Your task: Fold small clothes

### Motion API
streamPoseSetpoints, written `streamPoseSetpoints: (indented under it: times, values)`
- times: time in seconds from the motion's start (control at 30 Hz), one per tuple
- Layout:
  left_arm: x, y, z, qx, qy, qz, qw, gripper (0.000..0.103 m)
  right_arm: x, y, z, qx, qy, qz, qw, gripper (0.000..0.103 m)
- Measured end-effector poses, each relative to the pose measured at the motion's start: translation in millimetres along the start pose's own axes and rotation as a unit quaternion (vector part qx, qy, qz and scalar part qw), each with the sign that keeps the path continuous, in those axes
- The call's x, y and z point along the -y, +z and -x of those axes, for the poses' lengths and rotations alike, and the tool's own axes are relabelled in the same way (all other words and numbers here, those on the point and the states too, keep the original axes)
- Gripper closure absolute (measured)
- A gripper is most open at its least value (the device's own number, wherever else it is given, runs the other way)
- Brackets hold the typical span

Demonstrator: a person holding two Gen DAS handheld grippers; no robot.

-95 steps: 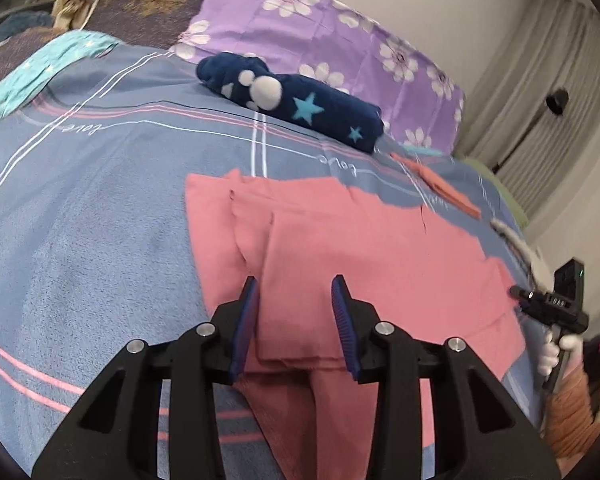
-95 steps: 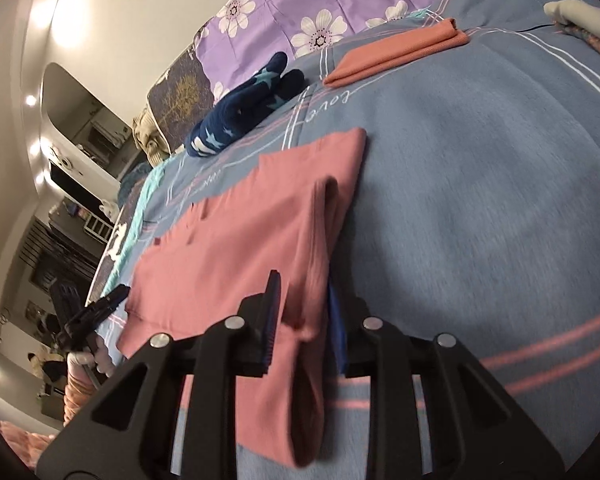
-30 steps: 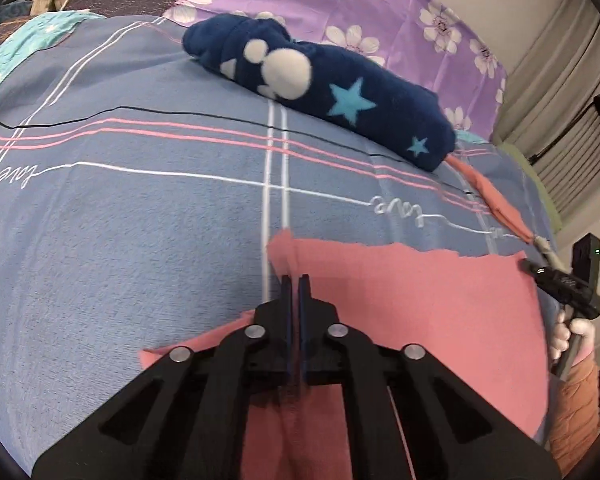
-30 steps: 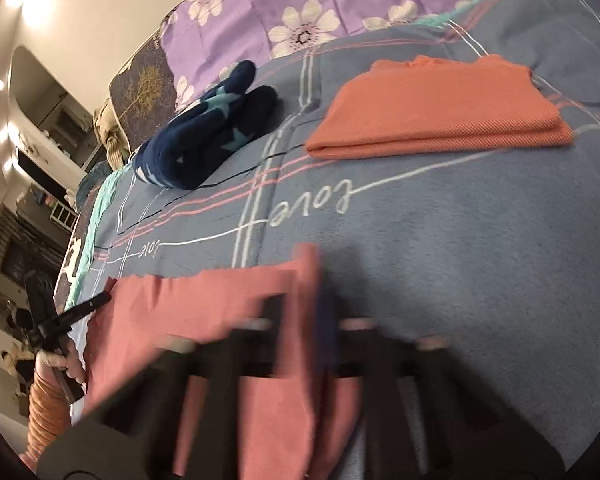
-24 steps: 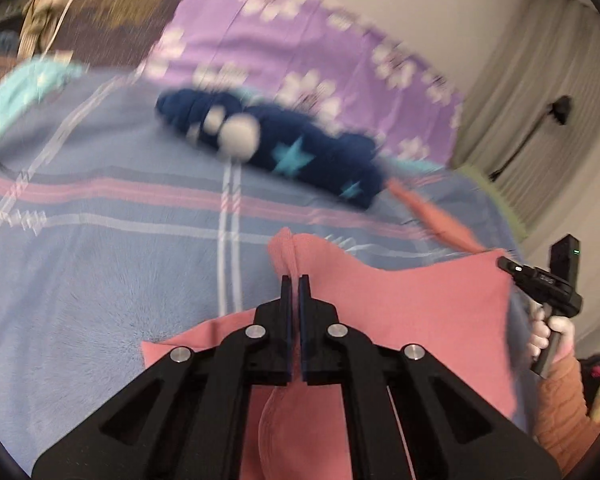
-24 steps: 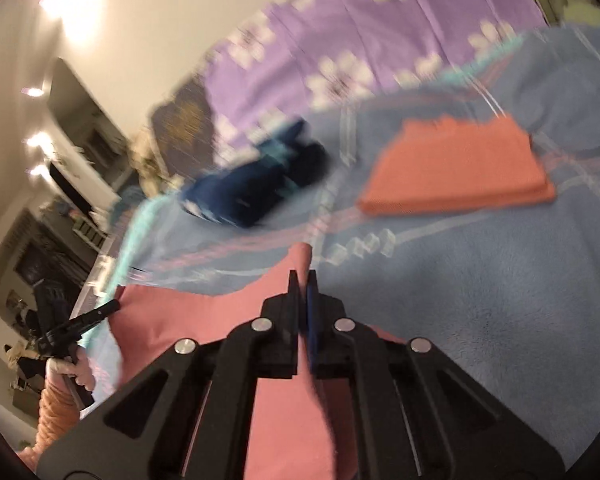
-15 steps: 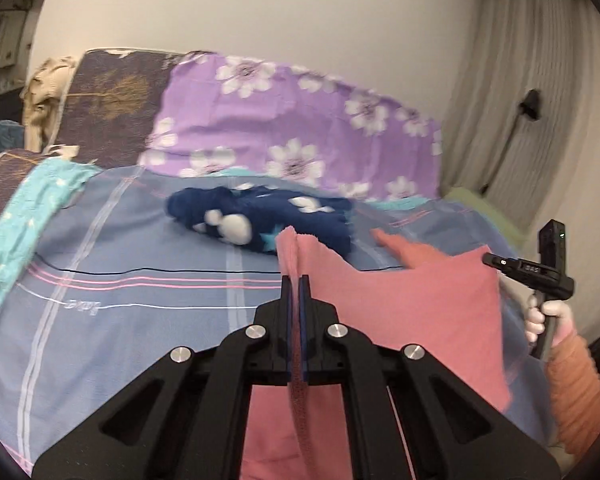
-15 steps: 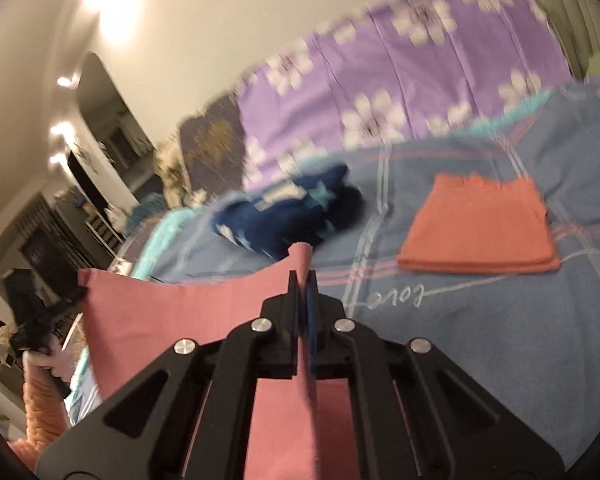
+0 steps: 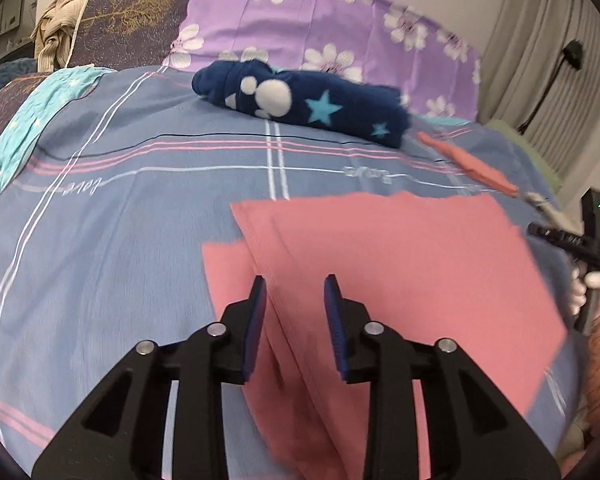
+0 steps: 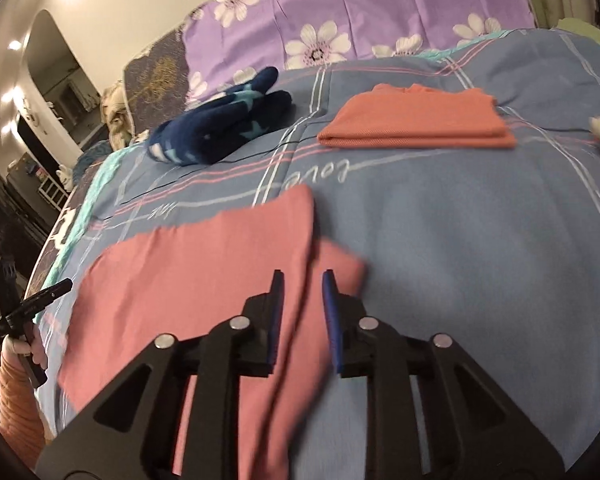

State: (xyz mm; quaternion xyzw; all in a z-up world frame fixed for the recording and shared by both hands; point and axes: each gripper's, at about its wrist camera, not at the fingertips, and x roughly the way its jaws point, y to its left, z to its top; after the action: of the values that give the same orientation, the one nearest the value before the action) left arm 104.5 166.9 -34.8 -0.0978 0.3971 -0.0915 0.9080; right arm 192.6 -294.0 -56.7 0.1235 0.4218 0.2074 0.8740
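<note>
Lying beyond the work, a navy star-print bundle and a folded orange garment rest near purple floral pillows on the blue plaid bedspread; curtains hang at the side. The pink garment, folded over itself, lies flat in front. Left gripper and right gripper are opening, pink fabric between their parted jaws, unpressed.
</note>
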Motion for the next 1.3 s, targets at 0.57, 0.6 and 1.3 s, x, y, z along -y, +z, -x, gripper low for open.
streamPoseSetpoints:
  times: [0.57,0.6,1.3]
  values:
    - [48,-120,19,-0.083,0.008,-0.068,0.9942,0.089,-16,-133,66,-0.017,0.050,-0.006,0.999,0.073]
    - [51,-123,21,-0.073,0.016,-0.085,0.9936,0.089,-17,-138,61,-0.029,0.039,-0.001,0.999,0.073]
    - [303,-88,-45,-0.095,-0.188,-0.274,0.9386,0.088,24,-98,68,-0.004,0.029,-0.027,0.999,0.076]
